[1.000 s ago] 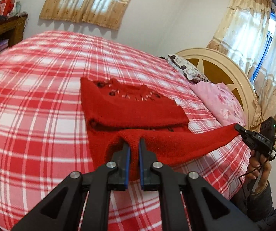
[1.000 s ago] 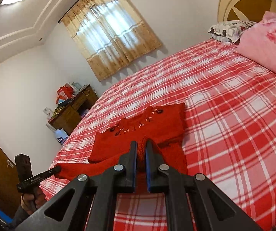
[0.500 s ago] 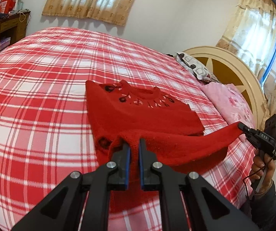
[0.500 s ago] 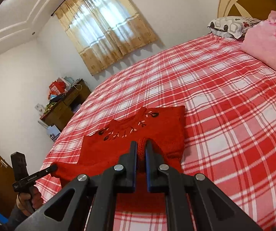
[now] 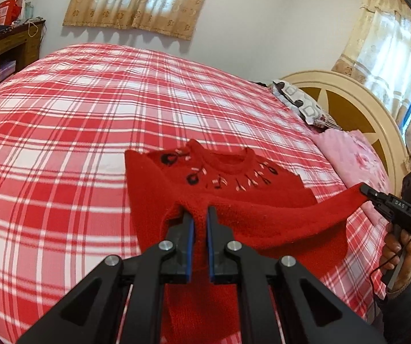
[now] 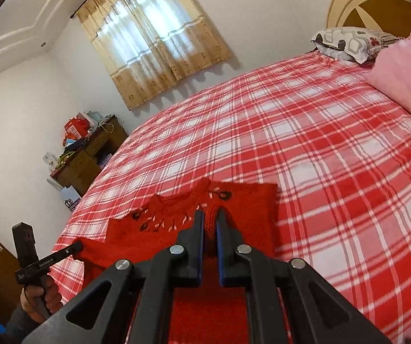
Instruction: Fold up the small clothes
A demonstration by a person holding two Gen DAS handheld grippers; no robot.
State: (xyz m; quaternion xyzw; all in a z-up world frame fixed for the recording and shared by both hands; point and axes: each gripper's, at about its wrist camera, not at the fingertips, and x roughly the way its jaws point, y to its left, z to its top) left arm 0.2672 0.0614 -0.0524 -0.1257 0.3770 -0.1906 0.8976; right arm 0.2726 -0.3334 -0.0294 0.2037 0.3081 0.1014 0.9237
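A small red knit sweater (image 5: 234, 183) with embroidered neckline lies on the red plaid bed (image 5: 76, 120). My left gripper (image 5: 200, 215) is shut on one bottom corner of its hem. My right gripper (image 6: 210, 215) is shut on the other bottom corner. The hem is lifted and stretched between both grippers above the lower body, close to the neckline. The sweater also shows in the right wrist view (image 6: 251, 200). The right gripper appears in the left wrist view (image 5: 365, 190); the left gripper appears in the right wrist view (image 6: 78, 248).
Pink pillow (image 5: 354, 157) and patterned pillow (image 5: 300, 103) lie by the cream headboard (image 5: 357, 109). A cluttered wooden desk (image 6: 88, 157) stands beyond the bed's far corner. Curtained windows line the walls.
Both grippers have carried the sweater's bottom hem up and forward over the body toward the neckline; the fold now covers more of the lower sweater.
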